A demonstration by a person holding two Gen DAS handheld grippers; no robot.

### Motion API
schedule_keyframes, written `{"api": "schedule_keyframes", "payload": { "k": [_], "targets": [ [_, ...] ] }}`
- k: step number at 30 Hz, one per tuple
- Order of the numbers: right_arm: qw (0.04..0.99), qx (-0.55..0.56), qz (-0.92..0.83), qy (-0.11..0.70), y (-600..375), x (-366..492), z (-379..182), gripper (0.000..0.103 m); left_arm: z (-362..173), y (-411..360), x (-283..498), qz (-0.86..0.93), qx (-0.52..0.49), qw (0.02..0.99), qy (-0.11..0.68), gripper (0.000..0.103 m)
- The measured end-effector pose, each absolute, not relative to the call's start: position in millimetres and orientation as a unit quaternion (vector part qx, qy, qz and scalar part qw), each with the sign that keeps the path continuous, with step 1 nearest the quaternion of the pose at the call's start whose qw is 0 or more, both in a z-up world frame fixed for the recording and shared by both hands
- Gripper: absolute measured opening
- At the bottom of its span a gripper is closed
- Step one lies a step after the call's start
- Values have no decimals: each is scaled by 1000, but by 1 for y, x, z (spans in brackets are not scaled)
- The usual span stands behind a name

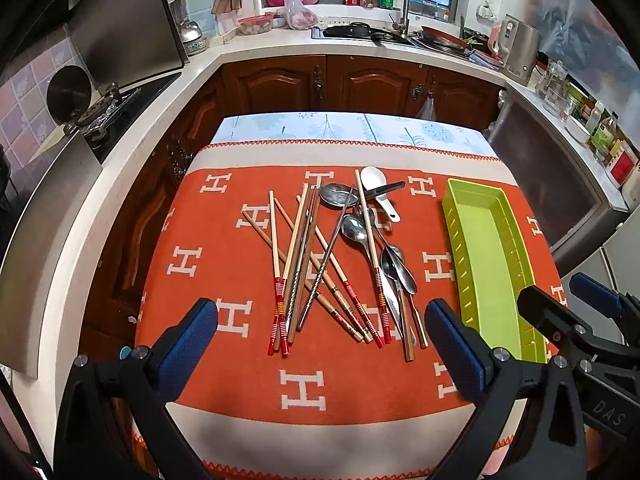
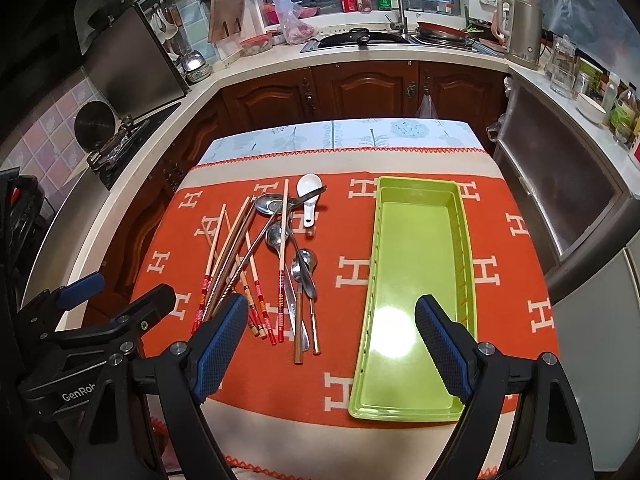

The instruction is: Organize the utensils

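Utensils (image 1: 340,256) ahead of spread left hand-held gripper (image 1: 320,344).

The cloth (image 1: 240,392) is orange with white H letters. The tray (image 2: 420,264) is lime green. Some chopsticks (image 1: 280,320) carry red-striped ends. One spoon (image 1: 378,188) is white.

The left wrist camera sits high and looks down and forward over the table with the orange cloth (image 1: 248,396). The pile of chopsticks and spoons (image 1: 332,264) is in the middle, and the green tray (image 1: 486,248) is at 3 o'clock. The right wrist camera looks the same way from a spot more to the right. There the green tray (image 2: 420,280) is near the middle and the pile (image 2: 264,264) is at 9 o'clock. Both views share the table, the sink (image 1: 384,36) at 12 o'clock, and each other's gripper at the edge.
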State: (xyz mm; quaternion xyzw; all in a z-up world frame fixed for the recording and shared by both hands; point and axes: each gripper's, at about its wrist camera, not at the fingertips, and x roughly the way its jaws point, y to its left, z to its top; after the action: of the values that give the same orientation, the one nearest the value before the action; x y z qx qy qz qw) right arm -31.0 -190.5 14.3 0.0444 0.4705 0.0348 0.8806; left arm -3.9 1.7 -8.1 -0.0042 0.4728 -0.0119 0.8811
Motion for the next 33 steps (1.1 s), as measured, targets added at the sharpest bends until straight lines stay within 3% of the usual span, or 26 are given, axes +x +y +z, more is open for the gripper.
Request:
{"api": "schedule_keyframes", "payload": {
  "k": [7, 15, 23, 28, 30, 33],
  "targets": [
    [884, 39, 41, 465, -188, -19, 20, 87, -14, 14, 6, -25, -15, 871, 490, 102],
    [890, 22, 61, 452, -173, 7, 31, 87, -1, 52, 22, -2, -8, 892, 452, 102],
    [879, 39, 102, 463, -150, 53, 20, 72, -31, 84, 58, -55, -62, 870, 486, 101],
    [861, 57, 117, 491, -134, 82, -10, 58, -66, 93, 82, -78, -101, 849, 513, 86],
    [852, 68, 122, 505, -129, 91, -27, 54, -82, 95, 94, -82, -113, 837, 530, 71],
    [836, 85, 128, 527, -124, 101, -50, 47, -107, 97, 113, -87, -129, 816, 557, 56]
  ]
}}
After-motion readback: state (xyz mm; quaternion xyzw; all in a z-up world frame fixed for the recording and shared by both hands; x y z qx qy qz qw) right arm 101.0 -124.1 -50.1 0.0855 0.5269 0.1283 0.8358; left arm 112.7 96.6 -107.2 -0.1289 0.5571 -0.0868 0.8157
